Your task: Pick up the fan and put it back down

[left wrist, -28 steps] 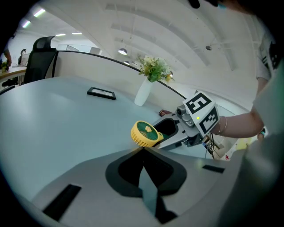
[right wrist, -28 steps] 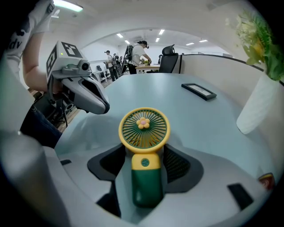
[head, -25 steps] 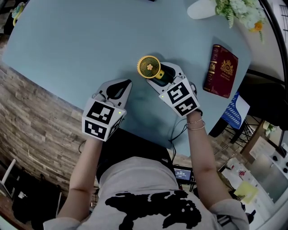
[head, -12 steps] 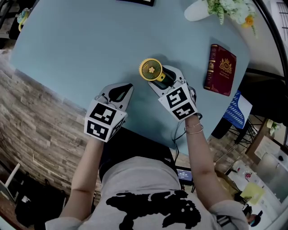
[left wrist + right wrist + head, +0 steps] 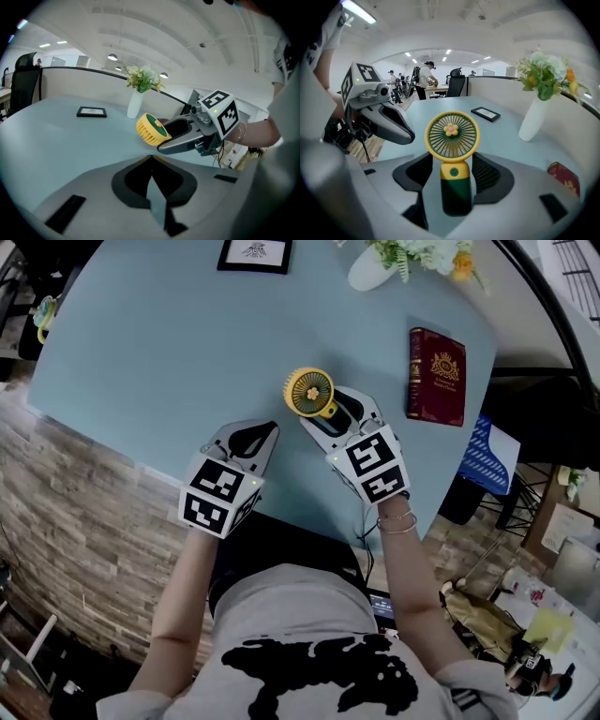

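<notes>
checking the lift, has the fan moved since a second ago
Yes: the fan has risen toward the camera, looking larger against the red book.

Reaches forward with the bare left forearm (image 5: 183,582) and the bare right forearm (image 5: 410,577), a gripper in each hand. Holds the left gripper (image 5: 269,427) tilted downward, jaws closed tip to tip with nothing between them, marker cube nearest the body. Clamps the right gripper (image 5: 326,412) on the green handle of the small yellow fan (image 5: 309,392), one jaw on each side, fan head past the tips. Angles that gripper downward too, beside the left one without touching it. Wears thin bracelets (image 5: 398,519) on the right wrist.
</notes>
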A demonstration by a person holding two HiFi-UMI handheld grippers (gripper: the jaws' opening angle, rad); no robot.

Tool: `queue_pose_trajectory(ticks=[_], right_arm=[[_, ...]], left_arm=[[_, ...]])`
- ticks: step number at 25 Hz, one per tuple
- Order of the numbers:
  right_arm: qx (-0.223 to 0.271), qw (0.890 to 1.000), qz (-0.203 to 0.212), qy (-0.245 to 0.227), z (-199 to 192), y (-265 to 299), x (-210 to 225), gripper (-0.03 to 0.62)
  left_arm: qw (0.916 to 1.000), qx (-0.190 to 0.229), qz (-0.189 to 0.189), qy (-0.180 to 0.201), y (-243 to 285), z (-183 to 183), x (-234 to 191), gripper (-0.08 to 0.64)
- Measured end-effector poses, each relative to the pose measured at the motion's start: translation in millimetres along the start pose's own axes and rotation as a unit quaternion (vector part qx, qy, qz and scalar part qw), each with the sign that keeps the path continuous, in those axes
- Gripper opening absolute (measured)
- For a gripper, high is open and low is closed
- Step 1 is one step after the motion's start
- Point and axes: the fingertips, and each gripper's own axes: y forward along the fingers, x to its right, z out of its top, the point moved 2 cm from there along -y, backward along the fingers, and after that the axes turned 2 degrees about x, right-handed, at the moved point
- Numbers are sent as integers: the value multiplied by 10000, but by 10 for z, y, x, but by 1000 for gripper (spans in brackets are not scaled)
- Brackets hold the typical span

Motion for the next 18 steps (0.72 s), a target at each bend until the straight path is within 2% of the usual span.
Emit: queue_pose_trajectory(ticks=[5,10,18], right_arm=[[463,9985,-305,-15,169,-267,-28,265],[720,9958,-549,-103,304,-496,8,264],[1390,9853,-982,138,606,-810,186,263]], left_arm=[[9993,69,-125,346,-7,181,126,11],[9985,210,-171,467,-25,363,263,11],[9947,454,-175,907,-110,752,301,11]])
